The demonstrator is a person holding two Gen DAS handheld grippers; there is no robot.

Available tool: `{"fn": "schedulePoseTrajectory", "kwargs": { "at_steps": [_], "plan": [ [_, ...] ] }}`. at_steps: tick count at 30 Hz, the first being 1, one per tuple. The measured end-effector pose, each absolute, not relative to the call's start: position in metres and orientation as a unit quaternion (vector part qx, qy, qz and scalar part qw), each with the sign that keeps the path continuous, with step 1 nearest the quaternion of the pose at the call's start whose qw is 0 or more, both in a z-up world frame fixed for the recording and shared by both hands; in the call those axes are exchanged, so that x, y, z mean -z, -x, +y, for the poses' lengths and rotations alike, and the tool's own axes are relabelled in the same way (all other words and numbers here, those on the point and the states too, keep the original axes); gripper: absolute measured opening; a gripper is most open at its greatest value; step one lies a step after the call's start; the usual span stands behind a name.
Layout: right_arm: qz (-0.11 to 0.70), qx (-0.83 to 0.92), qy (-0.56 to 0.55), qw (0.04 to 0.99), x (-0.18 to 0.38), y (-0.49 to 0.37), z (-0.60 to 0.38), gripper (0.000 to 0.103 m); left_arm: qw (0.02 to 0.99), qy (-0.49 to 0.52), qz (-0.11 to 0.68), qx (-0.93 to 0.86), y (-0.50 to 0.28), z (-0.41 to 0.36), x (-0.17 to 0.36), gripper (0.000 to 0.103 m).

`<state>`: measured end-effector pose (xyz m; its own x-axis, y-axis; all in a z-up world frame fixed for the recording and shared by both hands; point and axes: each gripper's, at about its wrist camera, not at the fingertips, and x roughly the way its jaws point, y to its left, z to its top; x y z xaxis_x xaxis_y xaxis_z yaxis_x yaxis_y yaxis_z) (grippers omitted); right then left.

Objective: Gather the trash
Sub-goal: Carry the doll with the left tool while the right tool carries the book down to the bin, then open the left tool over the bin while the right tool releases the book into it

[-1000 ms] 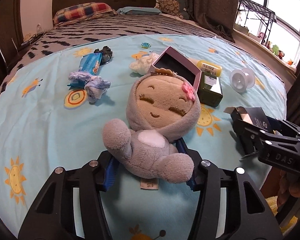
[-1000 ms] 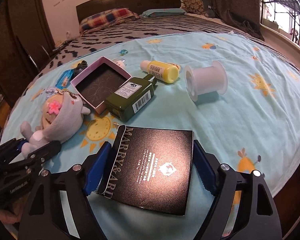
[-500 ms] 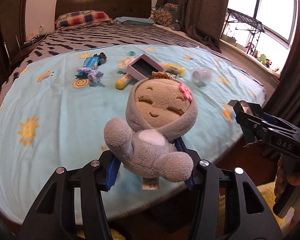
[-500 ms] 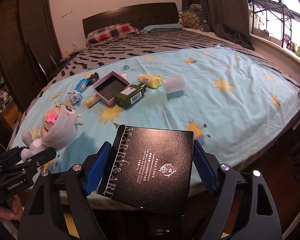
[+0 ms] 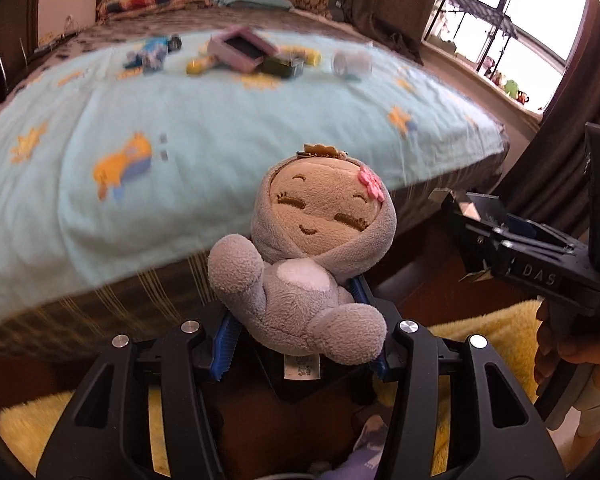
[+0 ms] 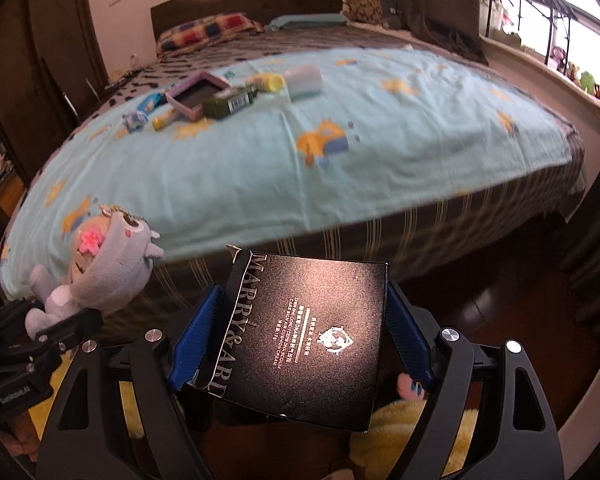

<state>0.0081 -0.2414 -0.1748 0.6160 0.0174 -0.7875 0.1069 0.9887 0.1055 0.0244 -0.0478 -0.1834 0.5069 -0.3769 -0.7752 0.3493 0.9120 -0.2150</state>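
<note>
My left gripper point(image 5: 300, 340) is shut on a grey plush doll point(image 5: 312, 248) with a tan face and pink flower, held in front of the bed's foot edge. My right gripper point(image 6: 300, 340) is shut on a black cosmetics box point(image 6: 312, 332), also off the bed and above the floor. Each gripper shows in the other's view: the right gripper point(image 5: 532, 256) at the right, the doll point(image 6: 100, 268) at the left. Left on the light blue bedspread point(image 6: 340, 168) are a pink box point(image 6: 196, 94), a green box point(image 6: 228, 102), a yellow bottle point(image 6: 266, 80) and a white spool point(image 6: 304, 80).
A yellow fluffy rug point(image 5: 500, 332) lies on the dark wood floor point(image 6: 500, 300) below both grippers. Small blue wrappers point(image 5: 150, 52) and a yellow tube point(image 5: 198, 65) lie further back on the bed. Dark curtains point(image 5: 560, 160) and a window point(image 5: 520, 20) are at the right.
Both grippers have pulled back from the bed and dropped lower, still holding the doll and the black box. The bed items now lie far off.
</note>
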Motion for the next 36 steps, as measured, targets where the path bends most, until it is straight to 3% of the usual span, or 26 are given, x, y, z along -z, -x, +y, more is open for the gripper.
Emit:
{"fn": "schedulePoseTrajectory", "kwargs": {
  "at_steps": [12,20,23,27,32,36],
  "plan": [
    [0.513,0.014,-0.075,0.855,0.259,-0.018,-0.236,0.081,0.820,-0.011,0.536,0.202,-0.039,-0.072,0.283,0.049],
    [0.533,0.017,-0.084,0.842,0.289,-0.029,-0.239,0.083,0.797,-0.004,0.567,0.208,-0.051,-0.075,0.320,0.051],
    [0.534,0.014,-0.087,0.841,0.292,-0.029,-0.240,0.083,0.794,-0.002,0.570,0.212,-0.053,-0.077,0.321,0.052],
    [0.532,0.006,-0.095,0.841,0.290,-0.032,-0.239,0.084,0.800,0.000,0.561,0.214,-0.053,-0.078,0.314,0.064],
    [0.522,0.005,-0.094,0.848,0.272,-0.034,-0.240,0.085,0.809,-0.002,0.551,0.206,-0.053,-0.074,0.301,0.065],
    [0.502,0.009,-0.096,0.859,0.253,-0.033,-0.243,0.085,0.829,-0.009,0.525,0.192,-0.046,-0.073,0.274,0.072]
  ]
}}
